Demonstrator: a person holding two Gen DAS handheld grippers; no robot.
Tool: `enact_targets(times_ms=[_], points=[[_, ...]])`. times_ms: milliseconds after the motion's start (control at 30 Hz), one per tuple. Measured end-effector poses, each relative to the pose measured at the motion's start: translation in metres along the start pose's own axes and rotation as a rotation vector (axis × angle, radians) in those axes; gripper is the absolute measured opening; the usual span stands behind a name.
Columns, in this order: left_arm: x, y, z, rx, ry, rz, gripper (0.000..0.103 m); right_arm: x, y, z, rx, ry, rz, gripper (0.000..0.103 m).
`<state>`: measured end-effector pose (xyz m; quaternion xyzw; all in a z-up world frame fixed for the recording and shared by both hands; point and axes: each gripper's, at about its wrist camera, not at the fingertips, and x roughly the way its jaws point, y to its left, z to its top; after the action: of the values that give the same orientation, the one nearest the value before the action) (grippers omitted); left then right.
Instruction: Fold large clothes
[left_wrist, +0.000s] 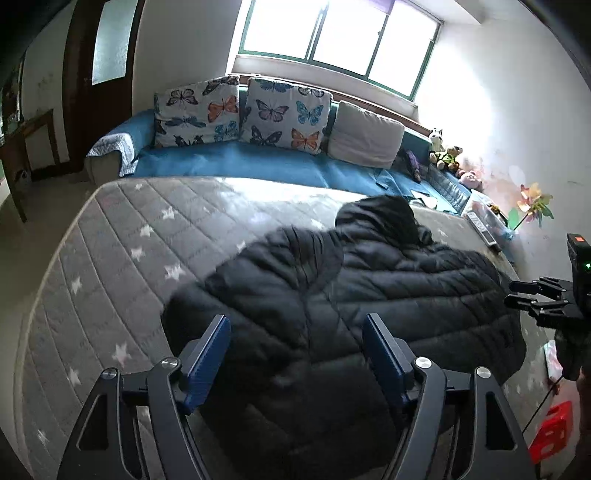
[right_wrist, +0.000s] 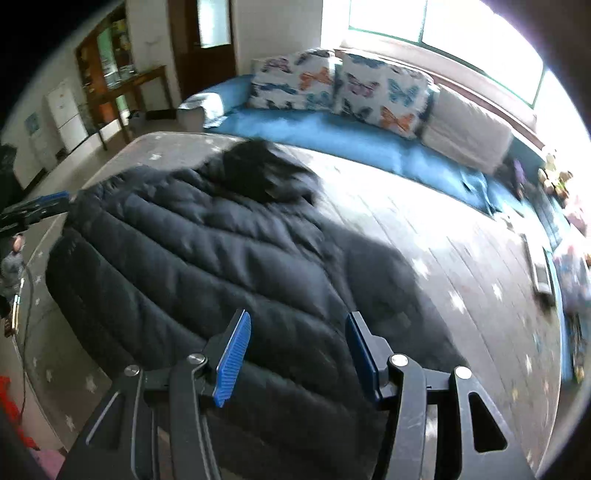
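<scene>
Near: left tool (left_wrist: 295, 354) and right tool (right_wrist: 297, 356) both spread wide, nothing gripped, hanging just above the coat (left_wrist: 332, 295). Coat spread flat on the gray star mattress (left_wrist: 110, 258), hood (left_wrist: 376, 218) at the far end. Looks like a pause between folds. Next, probably: drop down, pinch a coat edge, lift it across. Sleeves hard to find, maybe tucked under. Right view blurry. Beyond, blue couch (left_wrist: 240, 162) and window too bright.
</scene>
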<state>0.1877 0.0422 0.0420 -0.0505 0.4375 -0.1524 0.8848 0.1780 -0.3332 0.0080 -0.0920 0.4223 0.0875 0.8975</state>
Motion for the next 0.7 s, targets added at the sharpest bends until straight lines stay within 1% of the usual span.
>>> enact_targets(times_ms=[67, 100, 133, 200, 267, 333, 400, 467, 567, 633, 700], points=[[0.008, 0.001, -0.011, -0.022, 0.032, 0.000, 0.078, 0.006, -0.011, -0.008, 0.032, 0.018, -0.011, 0.059], [0.011, 0.002, -0.015, -0.031, 0.038, 0.004, 0.078, 0.016, -0.019, -0.015, 0.048, 0.033, -0.031, 0.059], [0.014, 0.004, -0.019, -0.042, 0.043, 0.007, 0.078, 0.019, -0.022, -0.019, 0.064, 0.033, -0.026, 0.059], [0.018, 0.005, -0.026, -0.051, 0.042, 0.013, 0.078, 0.030, -0.034, -0.026, 0.133, 0.023, 0.039, 0.059], [0.022, 0.004, -0.031, -0.062, 0.044, 0.018, 0.078, 0.035, -0.039, -0.024, 0.164, 0.020, 0.060, 0.059], [0.024, 0.005, -0.033, -0.077, 0.056, 0.014, 0.078, 0.038, -0.036, -0.020, 0.153, 0.024, 0.051, 0.059], [0.023, 0.008, -0.031, -0.107, 0.074, -0.014, 0.078, 0.028, -0.032, -0.011, 0.135, 0.025, 0.029, 0.059], [0.019, 0.014, -0.029, -0.142, 0.096, -0.047, 0.078, 0.015, -0.032, -0.011, 0.130, -0.004, 0.035, 0.059], [0.014, 0.023, -0.023, -0.189, 0.115, -0.073, 0.078, 0.002, -0.025, 0.009, 0.107, -0.062, 0.047, 0.059], [0.007, 0.025, -0.019, -0.198, 0.108, -0.074, 0.078, 0.005, -0.021, 0.020, 0.103, -0.079, 0.064, 0.059], [-0.001, 0.026, -0.016, -0.195, 0.080, -0.061, 0.077, 0.016, -0.016, 0.029, 0.103, -0.084, 0.077, 0.059]])
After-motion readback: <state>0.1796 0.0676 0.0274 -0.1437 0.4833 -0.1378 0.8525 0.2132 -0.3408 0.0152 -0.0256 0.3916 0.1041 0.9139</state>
